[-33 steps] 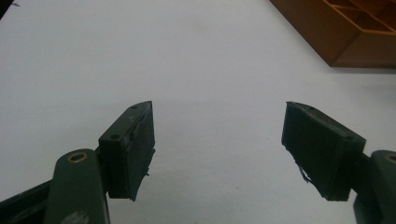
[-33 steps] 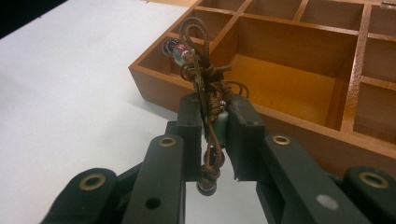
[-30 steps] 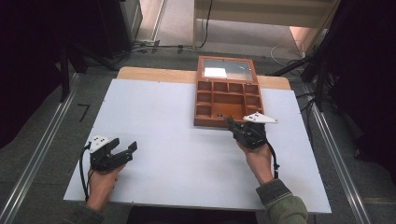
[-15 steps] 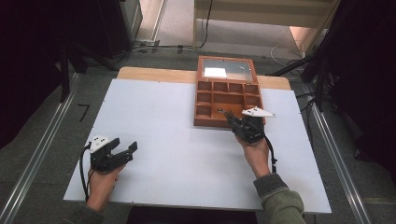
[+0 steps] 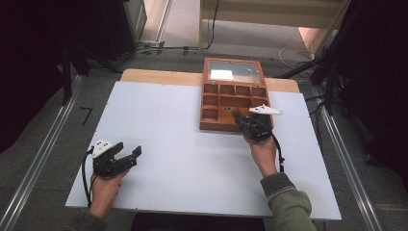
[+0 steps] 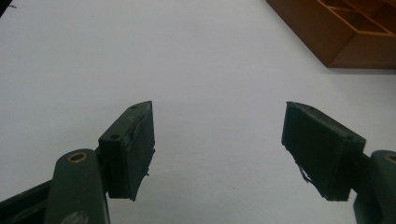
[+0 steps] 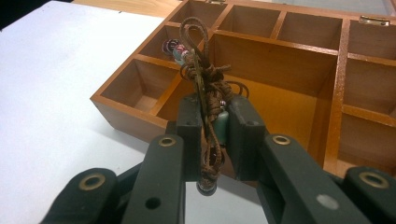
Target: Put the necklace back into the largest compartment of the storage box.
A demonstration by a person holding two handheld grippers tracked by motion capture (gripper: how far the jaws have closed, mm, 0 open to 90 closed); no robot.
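A wooden box (image 5: pixel 234 96) with several compartments and an open glass lid lies at the far middle of the white table. My right gripper (image 5: pixel 236 115) hangs over the box's near edge, shut on a brown corded bracelet (image 7: pixel 205 93) with small beads. In the right gripper view the bracelet stands up between the pads (image 7: pixel 189 128), above the large middle compartment (image 7: pixel 275 93). My left gripper (image 5: pixel 129 153) rests low at the near left of the table, jaws wide apart with nothing between them. The left gripper view has the box corner (image 6: pixel 350 32) at upper right.
The white table top (image 5: pixel 168 125) leaves bare room between the two hands. A strip of wooden bench edge (image 5: pixel 159 77) runs behind it. Metal rails (image 5: pixel 43 144) flank the table, and cables lie on the floor beyond.
My right gripper has moved with the bracelet toward the box, from just in front of it to over its near edge. The left hand stayed where it was.
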